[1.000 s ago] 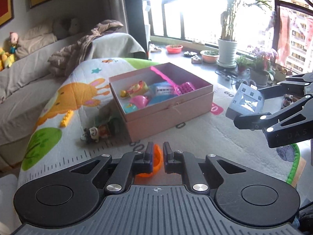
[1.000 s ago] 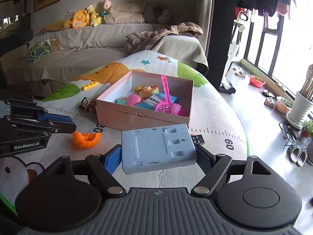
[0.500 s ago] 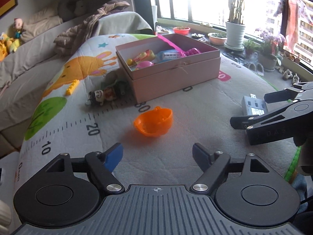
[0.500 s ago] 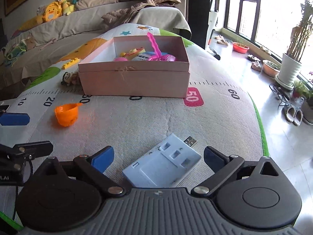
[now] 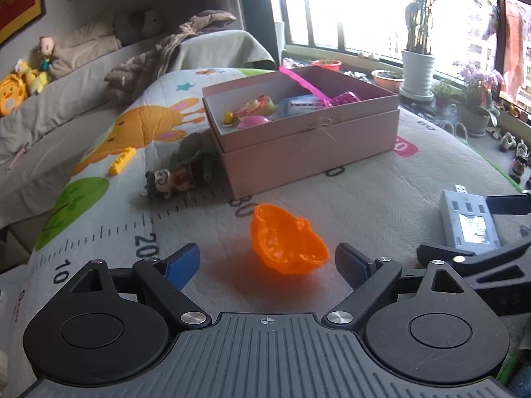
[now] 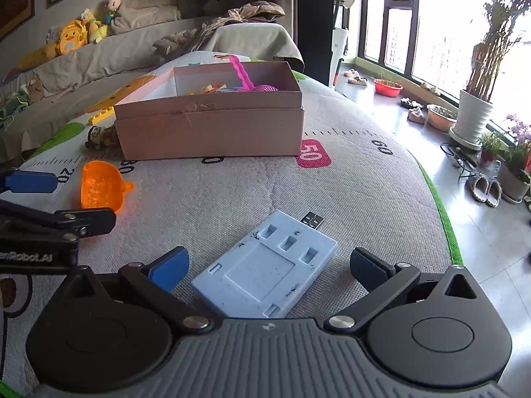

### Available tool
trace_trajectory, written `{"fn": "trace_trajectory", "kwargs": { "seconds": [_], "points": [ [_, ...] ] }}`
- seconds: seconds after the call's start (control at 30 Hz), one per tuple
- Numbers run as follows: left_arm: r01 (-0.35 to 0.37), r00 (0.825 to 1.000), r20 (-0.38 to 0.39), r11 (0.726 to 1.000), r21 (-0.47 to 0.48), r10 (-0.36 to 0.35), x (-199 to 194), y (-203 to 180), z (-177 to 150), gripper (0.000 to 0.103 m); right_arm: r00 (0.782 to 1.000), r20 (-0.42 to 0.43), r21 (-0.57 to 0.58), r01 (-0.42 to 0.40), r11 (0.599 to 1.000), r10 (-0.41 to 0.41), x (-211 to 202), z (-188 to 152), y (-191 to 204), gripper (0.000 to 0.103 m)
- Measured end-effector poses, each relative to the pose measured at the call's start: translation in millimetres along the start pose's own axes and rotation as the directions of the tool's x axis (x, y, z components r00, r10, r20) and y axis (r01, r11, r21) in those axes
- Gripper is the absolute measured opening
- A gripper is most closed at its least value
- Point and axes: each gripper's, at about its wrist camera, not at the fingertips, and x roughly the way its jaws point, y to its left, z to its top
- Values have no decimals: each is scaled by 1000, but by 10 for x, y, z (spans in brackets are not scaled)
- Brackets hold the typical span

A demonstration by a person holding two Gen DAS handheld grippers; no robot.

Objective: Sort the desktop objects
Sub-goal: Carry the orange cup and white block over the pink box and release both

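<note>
Both claws have just been opening and stand wide: left claw [image 5: 267, 260] around the orange cup [image 5: 287, 242], right claw [image 6: 268, 265] around the blue USB hub [image 6: 265, 270], touching neither. The mat [image 6: 348, 182] reads "50".

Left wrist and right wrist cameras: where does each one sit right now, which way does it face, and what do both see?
Left wrist: sits on the left claw, facing down across the mat at the orange cup lying between its open jaws, which have just been opening; the right claw's fingers show at right.
Right wrist: sits on the right claw, facing the blue USB hub lying free between its just-opened jaws; the left claw's fingers show at left.
Shared: cup, hub, pink box.
</note>
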Motion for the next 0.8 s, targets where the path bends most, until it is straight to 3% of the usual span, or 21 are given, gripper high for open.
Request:
{"fn": "trace_trajectory", "kwargs": {
  "seconds": [0.13, 0.23, 0.27, 0.33, 0.43, 0.5, 0.57, 0.67, 0.8],
  "points": [
    [22, 1000, -13, 1000, -11, -22, 147, 15, 54, 83, 1000, 5, -7, -3, 1000, 3, -7, -7, 2, 103],
    [37, 999, -9, 999, -5, -37, 193, 7, 56, 68, 1000, 6, -19, -15, 1000, 15, -9, -8, 11, 103],
    [46, 999, -7, 999, -7, -46, 190, 9, 56, 58, 1000, 7, -22, -19, 1000, 19, -10, -9, 16, 103],
    [53, 999, -2, 999, -4, -53, 169, 7, 45, 56, 999, 10, -35, -33, 999, 34, -25, -14, 31, 103],
    [58, 998, 8, 998, 21, -58, 95, 4, -10, 56, 998, 27, -72, -52, 996, 54, -81, -23, 58, 83],
    [62, 998, 9, 998, 27, -62, 29, 15, -43, 56, 997, 12, -87, -81, 993, 83, -118, 2, 69, 62],
    [77, 997, 15, 996, 32, -78, -67, 34, -55, 56, 995, -15, -82, -103, 991, 102, -135, 56, 55, 48],
    [82, 995, 47, 996, 43, -84, -222, 71, -32, 56, 989, -57, -49, -139, 989, 136, -125, 141, -23, 48],
    [76, 994, 72, 997, 18, -77, -320, 140, 2, 56, 993, -58, -39, -102, 994, 99, -116, 143, -92, 48]
  ]
}}
